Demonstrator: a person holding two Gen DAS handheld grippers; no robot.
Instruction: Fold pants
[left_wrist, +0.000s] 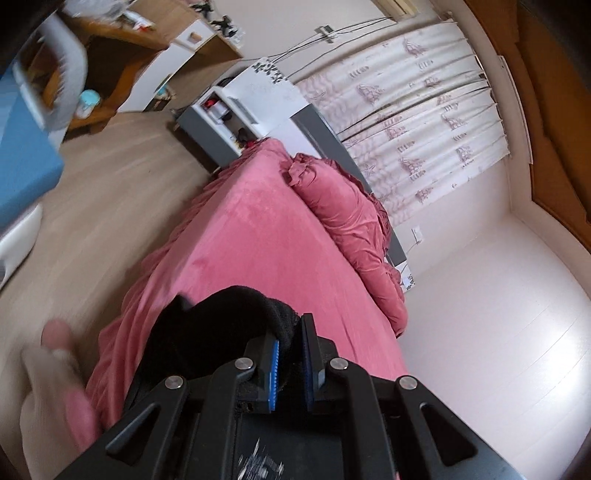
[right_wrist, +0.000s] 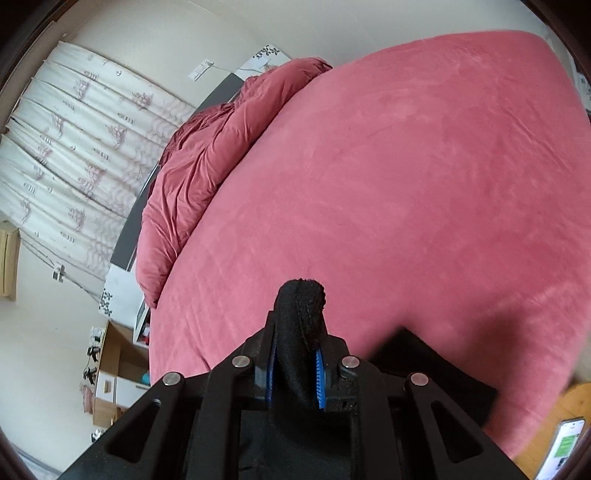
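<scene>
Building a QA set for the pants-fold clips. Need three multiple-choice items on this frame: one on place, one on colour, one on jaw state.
1. Where does the bunched-up duvet lie?
A. on the floor
B. along the bed's curtain-side edge
C. in the jaws

2. What colour is the bed cover?
A. pink-red
B. grey
C. white

3. What state is the left gripper in?
A. open, empty
B. shut on nothing
C. shut on the black pants

Answers:
1 B: the duvet sits heaped at the side of the bed nearest the curtain.
2 A: the cover is pink-red in both wrist views.
3 C: black cloth is pinched between the blue pads; the right gripper grips the pants likewise.
</scene>
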